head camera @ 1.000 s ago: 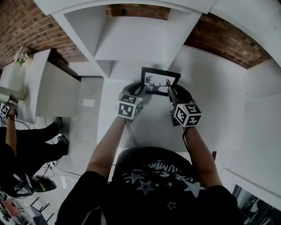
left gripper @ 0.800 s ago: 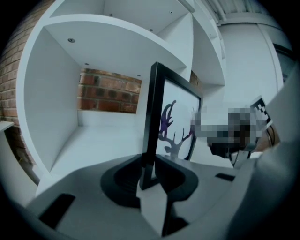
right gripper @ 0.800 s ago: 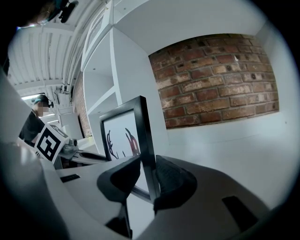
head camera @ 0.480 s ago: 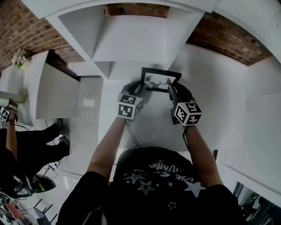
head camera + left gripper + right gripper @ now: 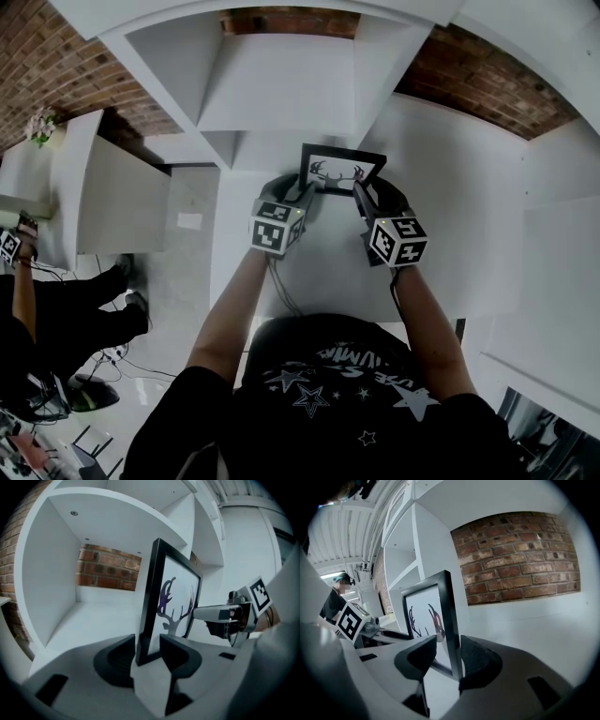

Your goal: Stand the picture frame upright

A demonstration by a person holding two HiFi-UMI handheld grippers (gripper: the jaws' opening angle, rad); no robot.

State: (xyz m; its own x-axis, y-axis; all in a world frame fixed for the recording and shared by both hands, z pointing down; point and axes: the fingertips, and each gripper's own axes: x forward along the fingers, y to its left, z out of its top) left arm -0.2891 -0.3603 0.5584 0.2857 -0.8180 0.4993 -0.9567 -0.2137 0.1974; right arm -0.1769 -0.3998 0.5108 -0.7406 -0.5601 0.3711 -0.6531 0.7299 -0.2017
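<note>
The black picture frame with a deer-antler print stands upright on the white shelf top, in front of the cubby unit. My left gripper straddles its left edge and my right gripper its right edge. In the left gripper view the frame sits between my opening jaws of the left gripper, with a gap on the picture side. In the right gripper view the frame stands between the right gripper, whose jaws are opening too, with a gap showing at the left jaw.
A white cubby unit rises just behind the frame, with a brick wall behind it. A white cabinet stands at the left, a small plant on it. Another person's hand with a marker cube is at the far left.
The frame has tipped a little further upright and looks shorter from above. Both grippers have stayed at its side edges, and the right one has shifted slightly left.
</note>
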